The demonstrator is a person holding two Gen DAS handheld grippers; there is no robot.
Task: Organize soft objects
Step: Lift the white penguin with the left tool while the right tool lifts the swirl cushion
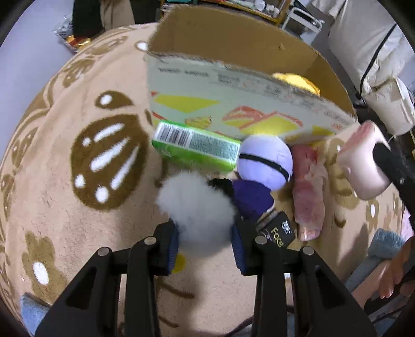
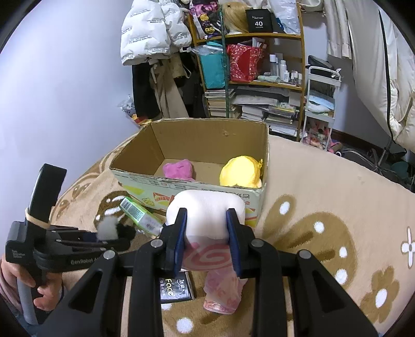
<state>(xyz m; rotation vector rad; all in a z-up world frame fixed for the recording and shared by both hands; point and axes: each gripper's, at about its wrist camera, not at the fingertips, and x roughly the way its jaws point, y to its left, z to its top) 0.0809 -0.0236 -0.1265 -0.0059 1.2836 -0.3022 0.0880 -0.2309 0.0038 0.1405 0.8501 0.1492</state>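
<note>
Because the left gripper (image 1: 205, 233) clamps only the fluffy white tail (image 1: 195, 210) of the plush toy, it may slip free (fur compresses). The right gripper (image 2: 206, 233) squeezes a white soft roll (image 2: 206, 210), near the cardboard box (image 2: 197, 186) front wall, which it could hit.

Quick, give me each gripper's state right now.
Left gripper: shut on the white fluffy toy.
Right gripper: shut on the white and pink plush.

"Face" on black pack (image 2: 176, 287), also seen in left view (image 1: 276, 232). "40" on black box (image 2: 260, 20) on shelf. "GenRobot" partly readable on left gripper (image 2: 114, 232). Carton (image 2: 192, 188) print unreadable.
</note>
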